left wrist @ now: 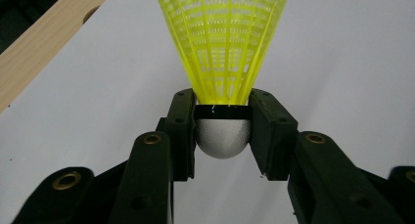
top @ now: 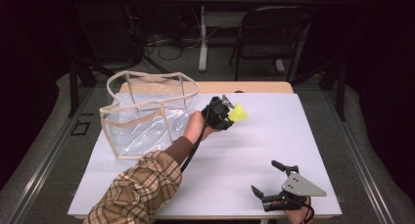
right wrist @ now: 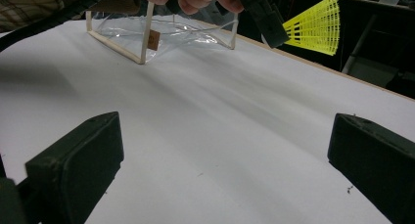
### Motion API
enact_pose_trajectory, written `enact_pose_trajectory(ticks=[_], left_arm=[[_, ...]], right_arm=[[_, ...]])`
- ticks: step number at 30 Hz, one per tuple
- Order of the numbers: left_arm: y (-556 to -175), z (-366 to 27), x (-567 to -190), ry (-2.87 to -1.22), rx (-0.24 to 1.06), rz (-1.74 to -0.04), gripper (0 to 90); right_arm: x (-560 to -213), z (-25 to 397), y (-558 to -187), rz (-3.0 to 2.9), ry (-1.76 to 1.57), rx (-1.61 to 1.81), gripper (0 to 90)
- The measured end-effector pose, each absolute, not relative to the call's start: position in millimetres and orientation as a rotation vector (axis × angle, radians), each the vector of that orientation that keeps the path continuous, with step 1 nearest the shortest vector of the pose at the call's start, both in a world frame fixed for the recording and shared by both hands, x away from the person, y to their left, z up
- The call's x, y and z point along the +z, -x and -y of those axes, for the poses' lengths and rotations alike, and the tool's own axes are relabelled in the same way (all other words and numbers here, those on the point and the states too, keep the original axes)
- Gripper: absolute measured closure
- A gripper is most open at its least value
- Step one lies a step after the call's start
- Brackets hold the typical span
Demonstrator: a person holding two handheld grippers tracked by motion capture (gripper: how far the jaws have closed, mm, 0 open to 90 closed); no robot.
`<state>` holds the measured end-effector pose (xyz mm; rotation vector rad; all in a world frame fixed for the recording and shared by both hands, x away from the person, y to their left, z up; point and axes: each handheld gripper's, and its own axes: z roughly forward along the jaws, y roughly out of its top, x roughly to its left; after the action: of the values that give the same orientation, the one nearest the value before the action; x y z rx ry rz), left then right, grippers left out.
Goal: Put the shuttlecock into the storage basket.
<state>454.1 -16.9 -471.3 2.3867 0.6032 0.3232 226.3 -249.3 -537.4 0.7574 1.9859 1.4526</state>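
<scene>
One yellow birdie (left wrist: 222, 48) is pinched at its round white tip by the left gripper (left wrist: 222, 131), up over the white table (top: 274, 136), just beside one clear bag (top: 147, 116). Its wide end is cut off in the left gripper view. One right gripper (top: 268, 179) sits wide open, holding nothing.

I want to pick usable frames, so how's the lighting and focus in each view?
High view: white table bright, surroundings dark. Left gripper view: shuttlecock sharp, jaws slightly soft. Right gripper view: near jaws blurred, clear bag fairly sharp.
</scene>
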Motion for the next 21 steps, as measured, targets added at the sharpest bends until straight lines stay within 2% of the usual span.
enact_pose_trajectory(ticks=[21], left_arm=[[-454.9,15.6,-443.4,-2.376,0.358,-0.578,64.7]], right_arm=[[-537.3,249.5,-226.5,-1.987,-0.755,1.449,0.0]])
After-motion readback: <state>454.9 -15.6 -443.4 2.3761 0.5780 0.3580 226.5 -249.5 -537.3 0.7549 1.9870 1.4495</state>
